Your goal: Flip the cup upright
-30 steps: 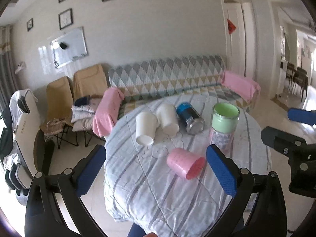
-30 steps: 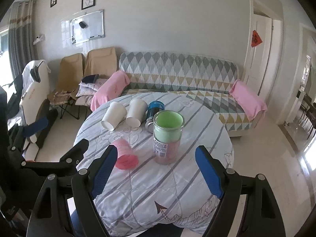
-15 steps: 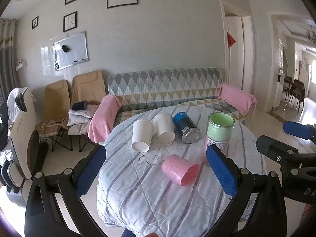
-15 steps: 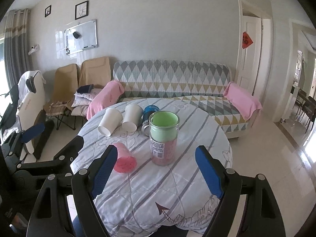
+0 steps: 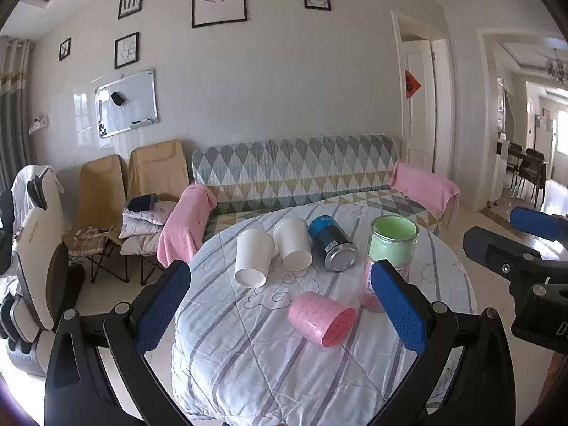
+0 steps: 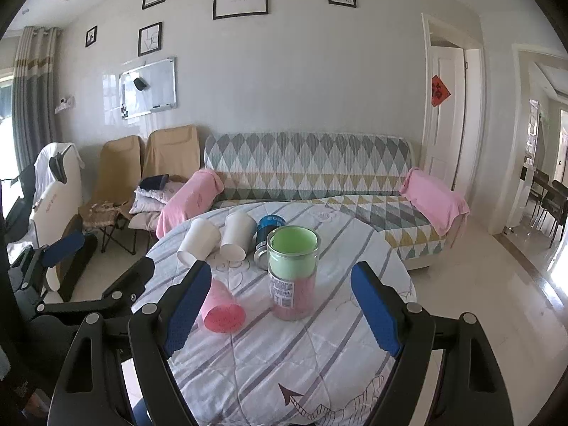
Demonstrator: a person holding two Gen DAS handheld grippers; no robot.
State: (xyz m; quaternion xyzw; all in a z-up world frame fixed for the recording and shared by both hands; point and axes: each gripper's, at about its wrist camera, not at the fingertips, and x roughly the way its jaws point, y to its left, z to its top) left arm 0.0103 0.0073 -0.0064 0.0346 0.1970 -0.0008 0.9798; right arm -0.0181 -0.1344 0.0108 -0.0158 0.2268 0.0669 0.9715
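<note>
Both grippers, left (image 5: 280,305) and right (image 6: 280,305), drawn back from table (image 5: 248,362), jaws wide, empty; pink cup (image 5: 321,318) on side near front edge, unflipped.

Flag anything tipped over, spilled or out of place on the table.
Four containers lie on their sides: the pink cup, two white cups and the blue can. Only the green-lidded jar stands upright. No spill shows.

Pink cup (image 6: 222,310) lies sideways (right tool (image 6: 280,314) gapes wide).
</note>
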